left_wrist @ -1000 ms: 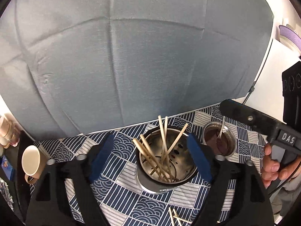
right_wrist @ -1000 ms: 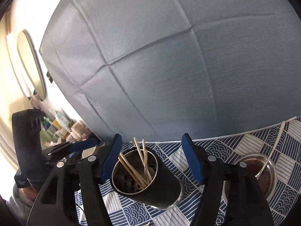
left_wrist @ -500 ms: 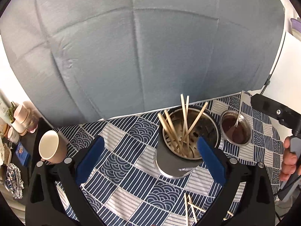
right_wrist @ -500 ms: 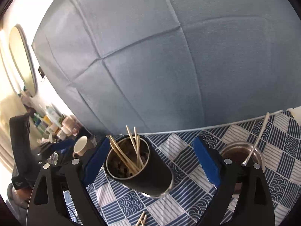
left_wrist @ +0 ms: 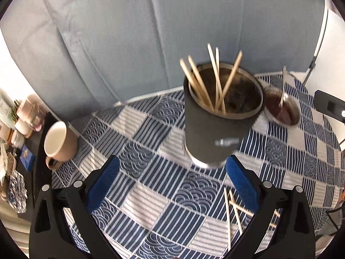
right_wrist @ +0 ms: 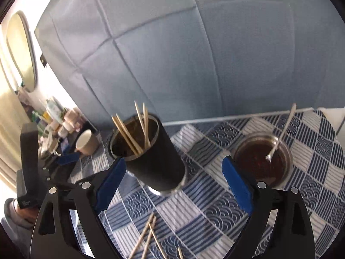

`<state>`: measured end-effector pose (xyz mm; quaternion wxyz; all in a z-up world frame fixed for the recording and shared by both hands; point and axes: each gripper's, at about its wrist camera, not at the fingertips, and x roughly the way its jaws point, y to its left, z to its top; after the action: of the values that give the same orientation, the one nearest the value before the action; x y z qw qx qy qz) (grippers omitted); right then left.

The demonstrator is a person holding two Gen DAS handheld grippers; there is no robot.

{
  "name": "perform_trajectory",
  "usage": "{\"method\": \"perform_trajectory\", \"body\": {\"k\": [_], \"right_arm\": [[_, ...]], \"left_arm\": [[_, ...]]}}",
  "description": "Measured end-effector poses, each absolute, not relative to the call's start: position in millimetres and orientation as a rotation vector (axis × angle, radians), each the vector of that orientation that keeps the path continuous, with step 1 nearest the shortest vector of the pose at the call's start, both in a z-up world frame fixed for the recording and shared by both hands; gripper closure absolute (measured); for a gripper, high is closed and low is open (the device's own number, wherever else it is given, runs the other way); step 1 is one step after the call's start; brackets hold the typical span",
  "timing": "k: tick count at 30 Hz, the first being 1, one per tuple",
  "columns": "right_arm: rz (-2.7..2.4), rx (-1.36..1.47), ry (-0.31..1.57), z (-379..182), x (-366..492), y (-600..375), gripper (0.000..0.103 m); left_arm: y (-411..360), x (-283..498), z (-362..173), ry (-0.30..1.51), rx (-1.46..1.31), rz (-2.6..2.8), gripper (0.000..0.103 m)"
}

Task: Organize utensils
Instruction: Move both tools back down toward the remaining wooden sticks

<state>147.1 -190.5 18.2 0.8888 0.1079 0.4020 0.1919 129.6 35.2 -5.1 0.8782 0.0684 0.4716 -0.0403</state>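
A dark metal holder cup [left_wrist: 217, 127] stands upright on the blue patterned tablecloth [left_wrist: 151, 194] with several wooden chopsticks [left_wrist: 213, 79] in it. It also shows in the right wrist view [right_wrist: 155, 157]. More loose chopsticks [left_wrist: 232, 211] lie on the cloth in front of it, also seen in the right wrist view [right_wrist: 148, 235]. My left gripper [left_wrist: 172, 185] is open and empty, just short of the cup. My right gripper [right_wrist: 172, 185] is open and empty, with the cup between and beyond its fingers.
A small metal bowl of dark sauce with a spoon [right_wrist: 265, 161] stands right of the cup, also in the left wrist view [left_wrist: 282, 108]. A beige mug [left_wrist: 59, 144] sits at the left table edge. A cluttered shelf [left_wrist: 13, 129] lies further left. A grey backdrop hangs behind.
Both grippers have pulled back and up from the cup. The loose chopsticks on the cloth have come more into view. The jaws stay open.
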Motion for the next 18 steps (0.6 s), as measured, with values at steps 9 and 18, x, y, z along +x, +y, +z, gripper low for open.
{"method": "perform_trajectory", "body": {"k": [9, 18], "right_arm": [[0.404, 0.146, 0.935, -29, 114, -184, 0.017], [0.426, -0.034, 1.030, -73, 87, -169, 0.017]], "left_arm": [[29, 100, -59, 1.113, 0.192, -0.126, 0.006], [26, 74, -92, 1.191, 0.232, -0.124, 0.006]]}}
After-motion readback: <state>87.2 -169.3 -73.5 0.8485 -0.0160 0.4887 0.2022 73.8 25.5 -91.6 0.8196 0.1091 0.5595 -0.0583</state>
